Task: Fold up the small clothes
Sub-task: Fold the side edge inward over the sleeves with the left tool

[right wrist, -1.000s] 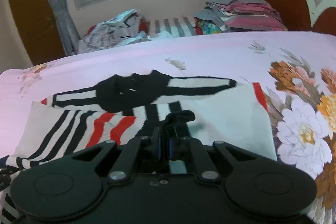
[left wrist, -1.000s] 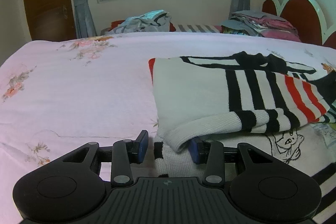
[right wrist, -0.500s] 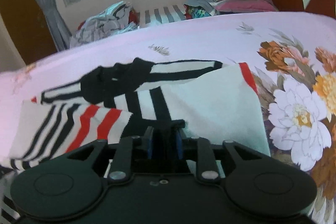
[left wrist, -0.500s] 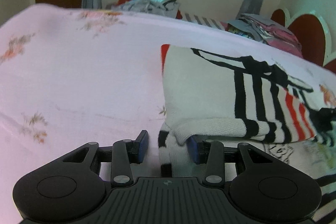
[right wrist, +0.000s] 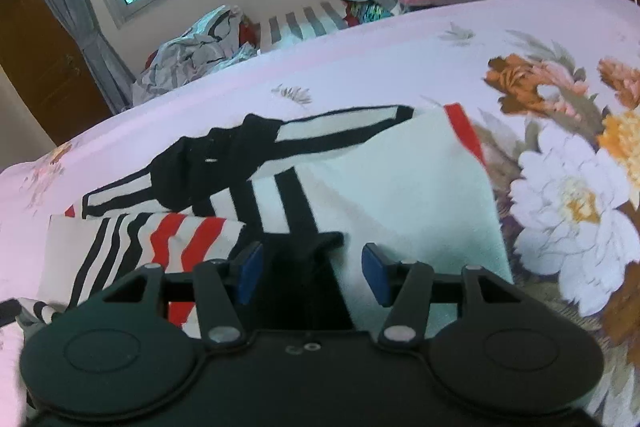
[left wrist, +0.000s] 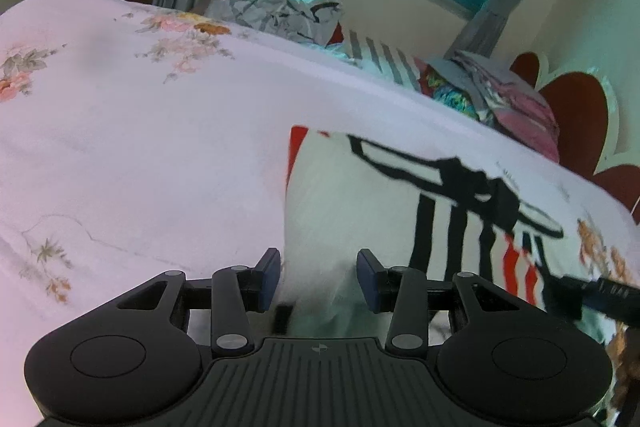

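The left gripper (left wrist: 318, 277) is standing with its jaws apart over the near left edge of the striped sweater (left wrist: 360, 211). White knit is lying between the blue pads (left wrist: 269, 277), but neither pad is pressing on it, so nothing is being held there. The sweater itself is lying partly folded on the bed (left wrist: 140, 147), spreading ahead of these jaws and off to their right.

Farther right, the right gripper (right wrist: 312, 273) has just been opening its jaws, and a dark fold of the sweater's cloth is sitting between them, released rather than pinched. The red-striped sleeve is lying just left of those jaws and the plain white panel just to their right.

It looks as though a fold has just been laid down and both hands are letting go. To do this well, both grippers should be backing straight out without snagging the knit, so the fresh fold is not being dragged open. Then the next edges can be taken evenly on both sides.
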`<state>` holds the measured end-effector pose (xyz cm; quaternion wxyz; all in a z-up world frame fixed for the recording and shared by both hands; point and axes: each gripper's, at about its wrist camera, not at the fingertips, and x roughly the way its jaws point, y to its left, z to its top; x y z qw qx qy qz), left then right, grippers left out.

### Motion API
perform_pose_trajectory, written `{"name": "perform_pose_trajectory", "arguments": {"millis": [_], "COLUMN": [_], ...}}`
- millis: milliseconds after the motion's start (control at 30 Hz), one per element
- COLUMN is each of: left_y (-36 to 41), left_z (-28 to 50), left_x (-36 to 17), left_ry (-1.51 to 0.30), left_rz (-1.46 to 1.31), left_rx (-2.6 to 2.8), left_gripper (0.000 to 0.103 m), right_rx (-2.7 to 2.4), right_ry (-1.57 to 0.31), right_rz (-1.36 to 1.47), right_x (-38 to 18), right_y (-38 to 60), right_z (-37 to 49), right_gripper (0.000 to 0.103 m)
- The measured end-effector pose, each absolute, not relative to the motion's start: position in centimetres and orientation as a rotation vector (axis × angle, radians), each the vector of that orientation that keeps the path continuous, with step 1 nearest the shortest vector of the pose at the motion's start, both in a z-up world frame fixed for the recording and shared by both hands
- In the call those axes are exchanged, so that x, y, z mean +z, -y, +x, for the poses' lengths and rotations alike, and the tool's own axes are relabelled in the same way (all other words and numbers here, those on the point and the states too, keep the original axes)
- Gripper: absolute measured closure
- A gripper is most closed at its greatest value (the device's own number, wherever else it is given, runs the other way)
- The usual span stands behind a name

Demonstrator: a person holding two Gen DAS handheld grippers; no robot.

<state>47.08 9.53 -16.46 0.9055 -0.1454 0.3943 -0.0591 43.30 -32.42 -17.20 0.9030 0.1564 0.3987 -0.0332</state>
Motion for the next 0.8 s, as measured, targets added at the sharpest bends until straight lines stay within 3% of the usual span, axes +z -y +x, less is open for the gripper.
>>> {"name": "perform_pose_trajectory", "arguments": {"millis": [133,333,500,667,800], "left_y": [-10.8,-10.8,-8.7,-8.2,-7.7], "left_z": [46.6,49.2,52.9,55.2,56.3], "left_x": [-15.9,-16.9,-19.4,-20.8,-21.1], "left_ry": [-0.804,-0.814,-0.848,-0.834,-0.811], "left_rz": [-0.303,-0.305,-0.304,-0.322,-0.294], "left_rx": [-0.094,-0.09,-0.098,-0.06,-0.05], "left_gripper": [0.046,0.044,0.044,0.045,0.073], "right_rx": [-0.067,-0.045,-0.042,-0.021,-0.005], "right_ry": [-0.835,-0.847,-0.846,-0.823,-0.776], "right_rz": [0.332,0.318,0.299,0.249,0.184], "right_x": [-17.4,-17.9,-17.9,-17.4,-16.7], "right_y": [32.7,31.9,31.3,30.6,29.8], "right_z": [43.2,43.8,44.1,44.2,44.3], "right_gripper": [0.05,0.05,0.079,0.093,0.096]}}
